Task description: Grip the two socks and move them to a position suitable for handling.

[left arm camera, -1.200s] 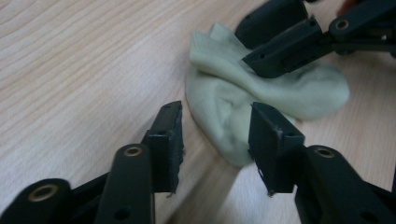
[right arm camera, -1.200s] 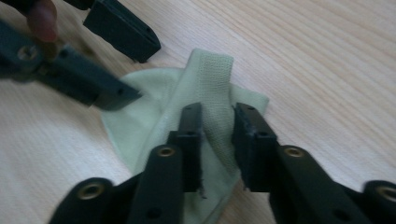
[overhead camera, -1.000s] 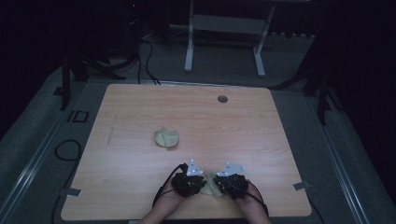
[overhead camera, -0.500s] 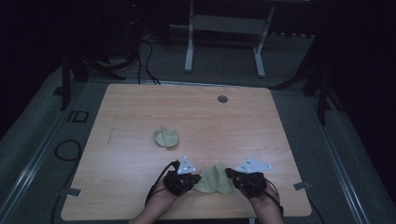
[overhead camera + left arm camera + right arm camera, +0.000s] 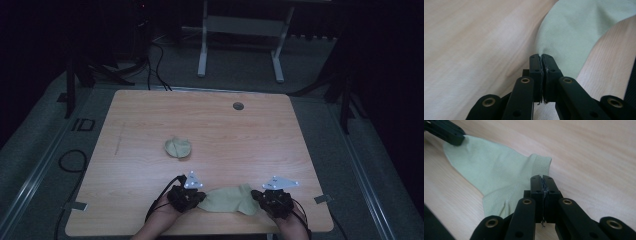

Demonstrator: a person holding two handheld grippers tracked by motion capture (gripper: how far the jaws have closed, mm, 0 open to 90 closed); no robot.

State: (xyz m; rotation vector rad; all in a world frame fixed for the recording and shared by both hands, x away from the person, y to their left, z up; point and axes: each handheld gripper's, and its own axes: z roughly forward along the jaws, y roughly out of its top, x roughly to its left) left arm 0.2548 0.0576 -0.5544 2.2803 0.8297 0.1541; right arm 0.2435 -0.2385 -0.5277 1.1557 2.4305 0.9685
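Note:
A pale green sock lies stretched out near the front edge of the wooden table. My left gripper is shut on the sock's left end; in the left gripper view the jaws pinch the cloth at its tip. My right gripper is shut on the right end, its jaws clamping the ribbed cuff of the sock. The left gripper's jaws show at the top left of the right gripper view, on the sock's far end.
A second pale green sock lies crumpled left of the table's middle. A small round hole sits near the far edge. A metal stand and cables are on the floor beyond the table.
The two grippers have drawn apart, the right one farther to the right and the left one slightly left. The sock between them has gone from bunched to spread out flat.

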